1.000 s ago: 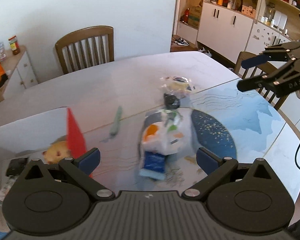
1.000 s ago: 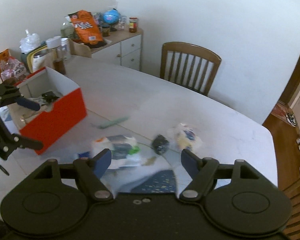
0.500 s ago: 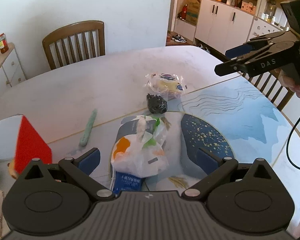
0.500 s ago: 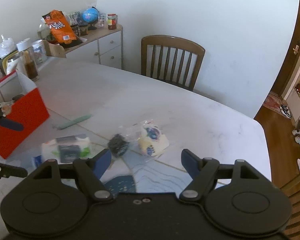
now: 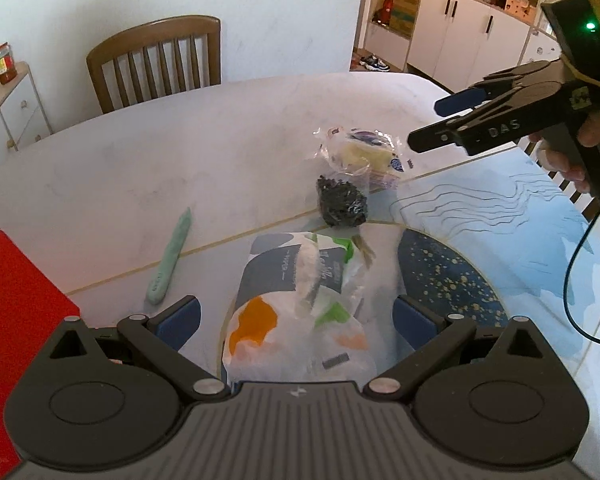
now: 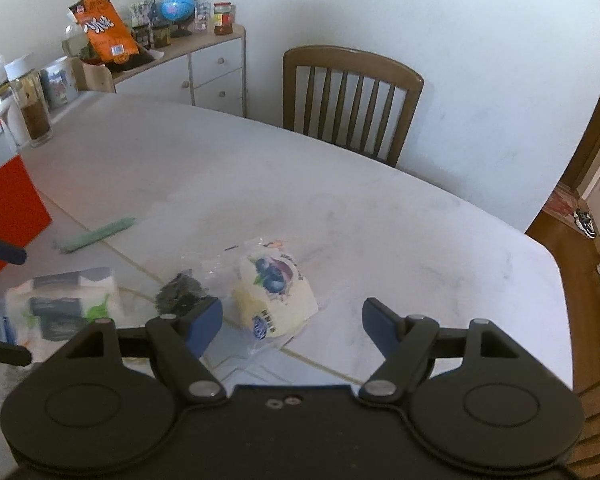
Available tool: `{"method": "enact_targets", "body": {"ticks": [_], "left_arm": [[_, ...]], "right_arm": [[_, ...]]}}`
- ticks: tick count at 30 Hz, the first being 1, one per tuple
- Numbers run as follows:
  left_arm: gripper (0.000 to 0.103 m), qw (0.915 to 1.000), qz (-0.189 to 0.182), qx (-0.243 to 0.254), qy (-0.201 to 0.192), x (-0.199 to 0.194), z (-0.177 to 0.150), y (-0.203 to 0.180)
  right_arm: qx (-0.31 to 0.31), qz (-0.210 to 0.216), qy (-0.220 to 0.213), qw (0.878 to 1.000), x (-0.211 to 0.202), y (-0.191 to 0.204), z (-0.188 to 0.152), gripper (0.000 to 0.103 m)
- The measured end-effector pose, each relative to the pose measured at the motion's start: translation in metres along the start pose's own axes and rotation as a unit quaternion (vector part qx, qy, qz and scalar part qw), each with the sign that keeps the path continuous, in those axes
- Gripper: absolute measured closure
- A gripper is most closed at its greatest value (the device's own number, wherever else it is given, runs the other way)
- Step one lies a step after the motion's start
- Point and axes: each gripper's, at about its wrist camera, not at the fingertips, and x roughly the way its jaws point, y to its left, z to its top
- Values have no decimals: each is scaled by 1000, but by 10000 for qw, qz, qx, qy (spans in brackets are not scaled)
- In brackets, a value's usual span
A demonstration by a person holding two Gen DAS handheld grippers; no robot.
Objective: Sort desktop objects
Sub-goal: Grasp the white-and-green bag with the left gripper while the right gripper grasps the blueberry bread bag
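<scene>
Fingers of the left gripper spread wide over the tissue pack on the table, holding nothing. Right gripper also wide, empty, above the bagged bread. Black clump between both items; green stick near red box.

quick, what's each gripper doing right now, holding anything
left gripper: open, holding nothing, fingers either side of the tissue pack.
right gripper: open, holding nothing, above the bagged bread.
</scene>
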Motion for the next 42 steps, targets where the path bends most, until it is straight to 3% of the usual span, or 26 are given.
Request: {"method": "enact_targets", "body": {"ticks": [9,24,29,33,37,42], "left_arm": [[0,9999,14,-96,74,20,2,5],[2,9999,43,-167,-11,31,-1,6],[15,9998,0,-220,-20,32,-1,7],[31,9996,-75,-256,-19,33,-1,6],[39,9996,-77,-276,-30,33,1,5],[48,9995,-103,-300,-62,30,1,3]], "right_arm": [[1,302,108,9995,39,-9,0,26],[3,531,63,9986,65,-11,2,28],[67,555,29,9984,65,-15,1,29],[89,595,70,9982,66,-15,-1,30],[215,738,73,9970,64,-17,-1,44],[287,757,68,9967,59,-19,-2,46]]}}
